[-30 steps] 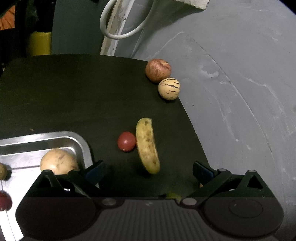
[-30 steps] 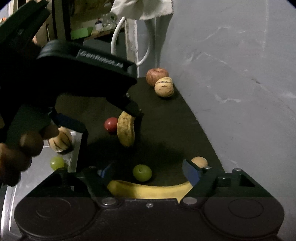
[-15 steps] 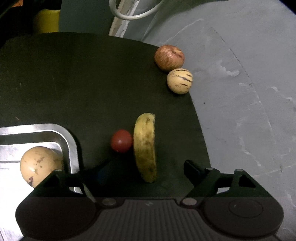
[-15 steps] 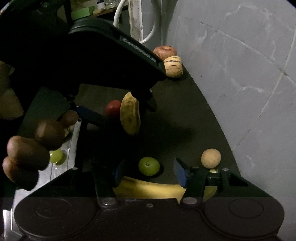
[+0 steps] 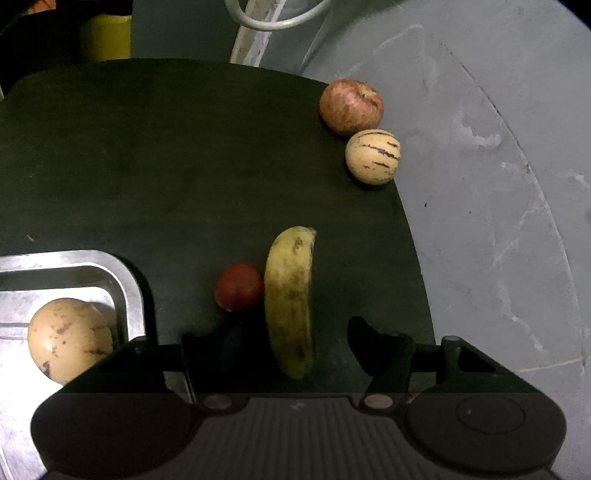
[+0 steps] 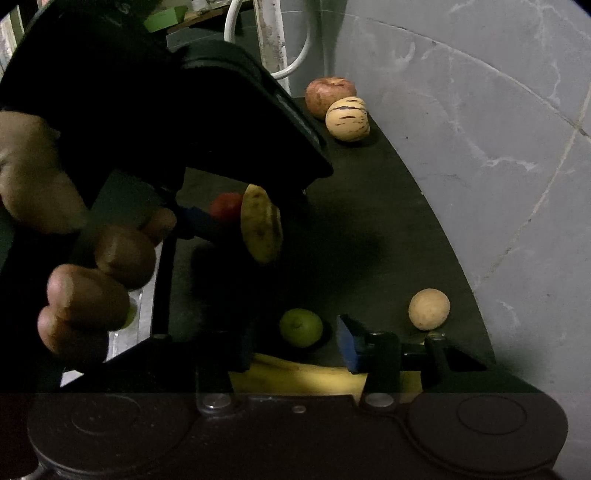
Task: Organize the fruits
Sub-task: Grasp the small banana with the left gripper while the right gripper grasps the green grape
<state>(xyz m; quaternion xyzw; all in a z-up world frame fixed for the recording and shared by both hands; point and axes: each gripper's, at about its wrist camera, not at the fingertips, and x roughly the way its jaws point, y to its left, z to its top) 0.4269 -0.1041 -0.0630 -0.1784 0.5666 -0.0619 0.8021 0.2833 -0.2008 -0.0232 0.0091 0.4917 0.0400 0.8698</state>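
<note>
Left gripper [image 5: 295,345]: jaws closing around the spotted banana [image 5: 290,295] on the dark mat [image 5: 147,166], pads not yet pressing; red fruit [image 5: 239,287] touches its left side. Advice: close square mid-length, sparing that fruit.
Right gripper [image 6: 295,343]: jaws closing over a second banana [image 6: 295,376]; contact unclear.
Tray [image 5: 125,273]: near left.

Dark desk [image 5: 184,166] with rounded corner, pushed up against grey scuffed wall [image 5: 498,184]. White looped cable [image 5: 273,24] on pale post behind. Yellow container [image 5: 105,37] far left, dim light overall.
</note>
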